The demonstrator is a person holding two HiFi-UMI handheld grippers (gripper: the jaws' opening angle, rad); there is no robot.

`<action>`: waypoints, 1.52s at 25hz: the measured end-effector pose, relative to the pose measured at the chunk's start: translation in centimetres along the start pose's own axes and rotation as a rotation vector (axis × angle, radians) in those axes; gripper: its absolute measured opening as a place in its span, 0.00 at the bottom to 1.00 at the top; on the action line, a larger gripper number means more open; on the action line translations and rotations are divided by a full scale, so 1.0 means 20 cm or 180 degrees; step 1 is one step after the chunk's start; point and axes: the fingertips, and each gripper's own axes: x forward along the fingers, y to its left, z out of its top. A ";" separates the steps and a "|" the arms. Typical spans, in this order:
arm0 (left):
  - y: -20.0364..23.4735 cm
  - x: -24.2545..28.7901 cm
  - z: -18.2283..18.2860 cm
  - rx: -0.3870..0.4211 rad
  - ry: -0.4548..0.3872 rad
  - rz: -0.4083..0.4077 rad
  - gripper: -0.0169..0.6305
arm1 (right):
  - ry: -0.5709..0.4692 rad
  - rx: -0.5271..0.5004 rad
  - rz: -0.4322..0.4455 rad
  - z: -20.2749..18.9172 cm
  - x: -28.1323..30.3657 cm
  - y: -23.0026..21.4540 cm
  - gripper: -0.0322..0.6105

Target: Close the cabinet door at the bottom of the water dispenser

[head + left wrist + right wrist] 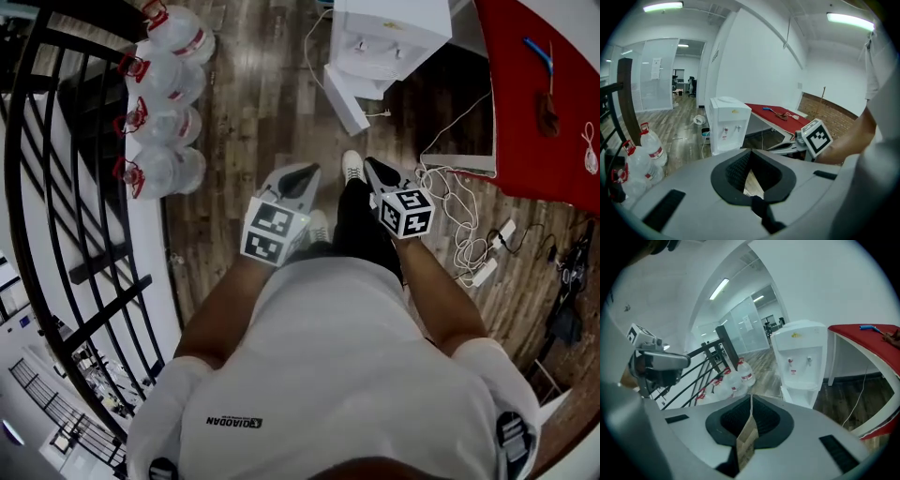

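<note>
Two tools | left tool [305, 175], right tool [375, 169]: jaws together, empty | water dispenser [389, 28] cabinet door [345, 98] open ahead

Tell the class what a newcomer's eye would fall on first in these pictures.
The white water dispenser stands ahead, its bottom cabinet door swung open. Left of it, red-capped water bottles sit beside a black railing; a red table stands on the right. The left gripper and right gripper point toward it, jaws together.

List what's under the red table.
White cords and a power strip lie on the floor at the red table's edge; one cord hangs beneath it in the right gripper view. The tabletop covers the rest.
</note>
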 end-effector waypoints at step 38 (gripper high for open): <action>0.48 1.20 -0.43 -0.0651 0.1054 -0.0016 0.02 | 0.1760 -0.1153 -0.0580 -1.07 1.37 -1.14 0.18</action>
